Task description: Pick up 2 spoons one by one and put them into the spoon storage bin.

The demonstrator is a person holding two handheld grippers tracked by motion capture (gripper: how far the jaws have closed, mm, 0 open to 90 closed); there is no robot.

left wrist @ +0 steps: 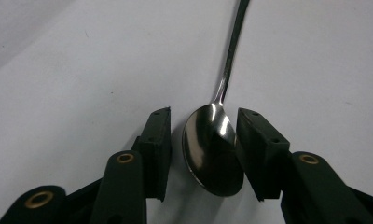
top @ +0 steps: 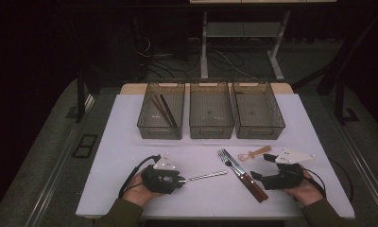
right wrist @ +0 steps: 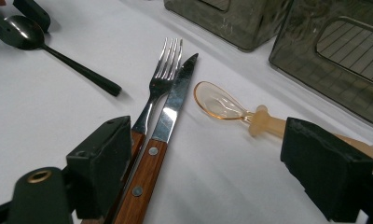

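Step — we are bracketing the metal spoon (left wrist: 214, 149) bowl with the left gripper (left wrist: 203, 154), jaws narrow, not yet pinching | right gripper (right wrist: 222, 172) hanging wide over knife (right wrist: 168, 126) and fork (right wrist: 159, 84) | next — we are judging: close, lift, carry to the bins (top: 210, 111) beyond.

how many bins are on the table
3: the left bin holding chopsticks, the middle bin and the right bin, side by side along the table's far edge.

High view overhead; gripper views close, sharing spoon (left wrist: 215, 149)
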